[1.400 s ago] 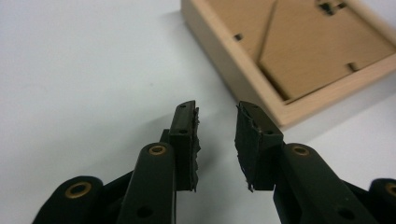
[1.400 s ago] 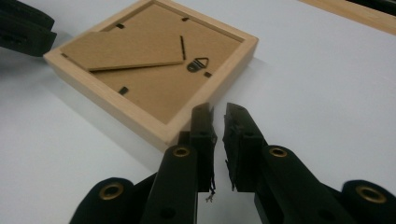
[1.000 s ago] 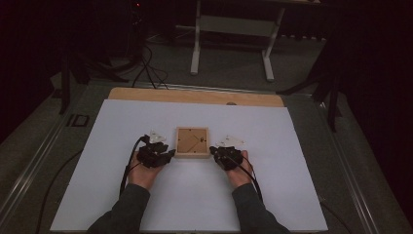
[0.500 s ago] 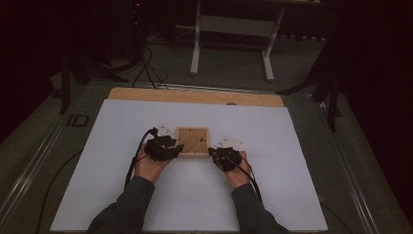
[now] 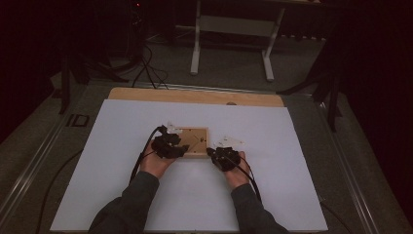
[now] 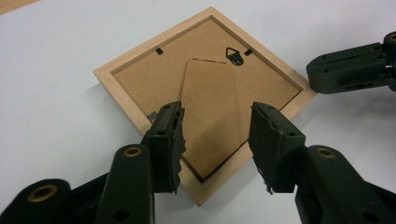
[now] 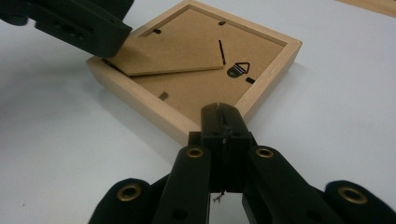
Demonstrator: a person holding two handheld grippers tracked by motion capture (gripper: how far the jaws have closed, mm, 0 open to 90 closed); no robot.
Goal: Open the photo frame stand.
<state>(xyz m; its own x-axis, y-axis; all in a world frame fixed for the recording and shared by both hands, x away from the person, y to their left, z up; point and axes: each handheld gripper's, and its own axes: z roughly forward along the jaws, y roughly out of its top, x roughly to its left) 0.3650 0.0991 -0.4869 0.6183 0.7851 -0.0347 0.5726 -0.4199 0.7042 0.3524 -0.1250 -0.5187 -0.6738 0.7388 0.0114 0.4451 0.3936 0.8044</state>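
Since the earlier frame, the left gripper (image 5: pixel 176 144) has shifted from beside the picture frame (image 5: pixel 195 142) to over its near-left corner, and its jaws have just been opening; they now stand moderately wide, one pad on each side of the frame's near corner in the left gripper view, with no pad seen pressing on it. That frame (image 6: pixel 205 105) lies face down and flat on the white table sheet (image 5: pixel 122 195), square in outline, with a pale, smooth wooden rim around a recessed brown fibreboard back of matt, fine-grained texture. A tapered fibreboard easel flap (image 6: pixel 212 109) lies on the back panel, its narrow end toward the small black triangular metal hanger (image 6: pixel 234 54); small dark retaining tabs sit along the inner edge of the rim. The left gripper's pads (image 6: pixel 170 142) are black with ragged, torn edges. The right gripper (image 7: pixel 223 122) sits at the frame's right corner, its black jaws fully closed together with nothing between them, the tip just beside or touching the wooden rim; which of the two cannot be told. Brass-coloured rivets (image 7: pixel 194 152) mark the glossy black plastic jaw arms. A bare wooden strip (image 5: pixel 195 96) borders the sheet beyond the frame.
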